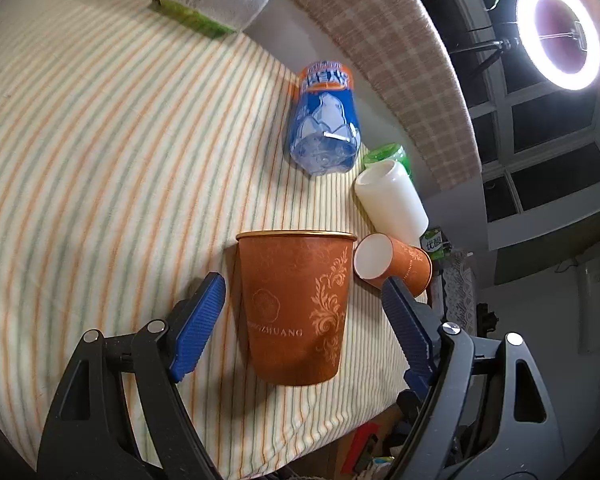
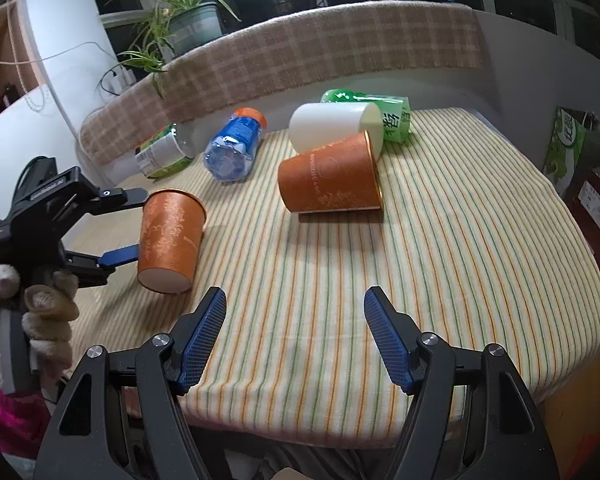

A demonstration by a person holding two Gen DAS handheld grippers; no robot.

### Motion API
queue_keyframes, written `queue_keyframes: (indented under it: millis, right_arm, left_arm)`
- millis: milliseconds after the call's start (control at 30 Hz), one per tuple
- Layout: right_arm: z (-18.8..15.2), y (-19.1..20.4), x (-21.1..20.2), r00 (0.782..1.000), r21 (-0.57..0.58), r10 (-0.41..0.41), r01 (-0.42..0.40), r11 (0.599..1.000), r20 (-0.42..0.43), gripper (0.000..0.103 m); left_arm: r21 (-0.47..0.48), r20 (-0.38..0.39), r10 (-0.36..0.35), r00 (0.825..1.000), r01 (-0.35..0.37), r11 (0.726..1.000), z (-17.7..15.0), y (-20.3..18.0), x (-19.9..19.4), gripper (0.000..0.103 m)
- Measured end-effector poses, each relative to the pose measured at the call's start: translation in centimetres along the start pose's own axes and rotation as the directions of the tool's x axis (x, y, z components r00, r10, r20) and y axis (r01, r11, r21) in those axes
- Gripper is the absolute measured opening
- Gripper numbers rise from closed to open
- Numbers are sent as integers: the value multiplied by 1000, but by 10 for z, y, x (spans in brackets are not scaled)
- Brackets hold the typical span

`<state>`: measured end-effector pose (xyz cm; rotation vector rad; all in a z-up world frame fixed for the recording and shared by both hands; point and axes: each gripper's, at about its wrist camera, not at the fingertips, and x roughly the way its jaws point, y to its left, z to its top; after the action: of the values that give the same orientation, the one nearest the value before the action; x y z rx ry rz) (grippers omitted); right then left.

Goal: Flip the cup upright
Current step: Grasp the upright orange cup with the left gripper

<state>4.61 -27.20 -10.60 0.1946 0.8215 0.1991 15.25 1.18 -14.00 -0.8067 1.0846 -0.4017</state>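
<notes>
An orange paper cup (image 1: 296, 308) with gold flower print stands between the open jaws of my left gripper (image 1: 304, 292); the blue pads do not touch it. In the right wrist view this cup (image 2: 170, 240) is near the table's left edge, tilted, rim up, with the left gripper (image 2: 132, 228) around it. A second orange cup (image 2: 332, 178) lies on its side mid-table; it also shows in the left wrist view (image 1: 394, 266). My right gripper (image 2: 296, 324) is open and empty above the front of the table.
A white cup (image 2: 334, 126), a green bottle (image 2: 370, 114), a blue water bottle (image 2: 236, 146) and a green-labelled bottle (image 2: 162, 152) lie on the striped tablecloth (image 2: 440, 240). A plaid-covered ledge (image 2: 320, 48) runs behind. A ring light (image 1: 558, 34) stands beyond the table.
</notes>
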Motion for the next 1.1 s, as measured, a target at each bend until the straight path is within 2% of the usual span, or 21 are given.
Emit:
queue_keyframes:
  millis: [233,400,533,867,1100]
  right_arm:
    - [-1,-7,-2,1000,18,-10,10,1000,-2,71]
    - [-2,-8,-1,1000,23,-16,16,1000,-6,71]
    - [-3,-10,0,1000,29,-18,18,999,-11,71]
    - [-3,-7,-1,1000,27,-19,20,999,-5,71]
    - [-3,-4,1,1000,23,-19,20,1000,-10,71]
  left_arm:
    - [-17,-34,-3,999,3,1000,3,2,17,78]
    - [-4,-46,1,999,-2,1000,2,1,22,66]
    - [11,-40,8,999,-8,1000,1,-3,22,66]
    - [109,19,62,998,-64,992,-5,-18,14,66]
    - [191,81,105,991,-119,974,-13,-29,4,66]
